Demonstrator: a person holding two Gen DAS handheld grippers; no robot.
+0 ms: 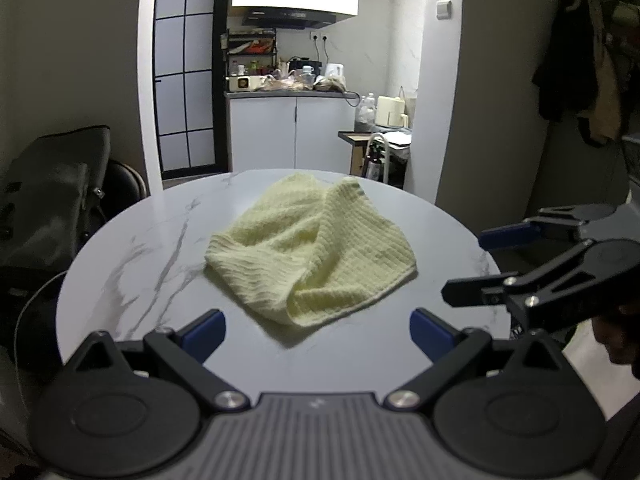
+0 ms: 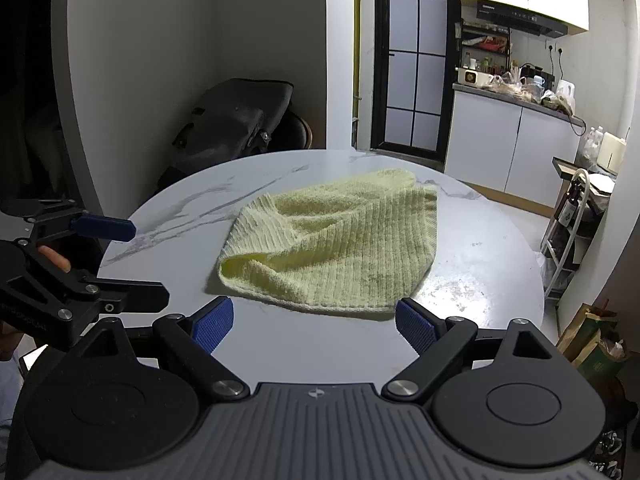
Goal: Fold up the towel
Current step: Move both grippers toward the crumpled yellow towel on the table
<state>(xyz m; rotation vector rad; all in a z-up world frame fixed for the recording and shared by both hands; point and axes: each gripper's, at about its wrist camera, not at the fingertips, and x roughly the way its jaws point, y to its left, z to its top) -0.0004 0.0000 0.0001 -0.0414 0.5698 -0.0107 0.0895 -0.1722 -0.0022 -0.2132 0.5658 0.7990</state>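
Nearest: the left gripper [image 1: 318, 330] is hovering over the near edge of the counter [image 1: 132, 264], its blue-padded fingers [image 1: 204, 332] standing spread wide with nothing between them. Beside it, the right gripper [image 2: 314, 322] is hanging at much the same tilt, angled down toward the surface, its jaws likewise spread apart and holding nothing. Each gripper is showing at the edge of the other's view, and a fingertip of the person [image 2: 56, 258] is peeking out behind the left one.

Next: the counter, round, white with grey marble veining, is carrying one item only. The towel [image 1: 310, 250], pale yellow with a waffle weave, is lying crumpled near the middle of the top, just beyond both sets of fingers and touching neither. One flap is lying doubled over the rest, and a corner is standing up slightly at the far side.

Beyond the counter: a dark bag [image 2: 236, 120] is sitting on a chair by the wall. A black-framed glass door [image 1: 186, 76] is standing behind. Farthest: white kitchen cabinets [image 1: 292, 134] are bearing a cluttered worktop, with a range hood [image 1: 288, 18] hanging above.
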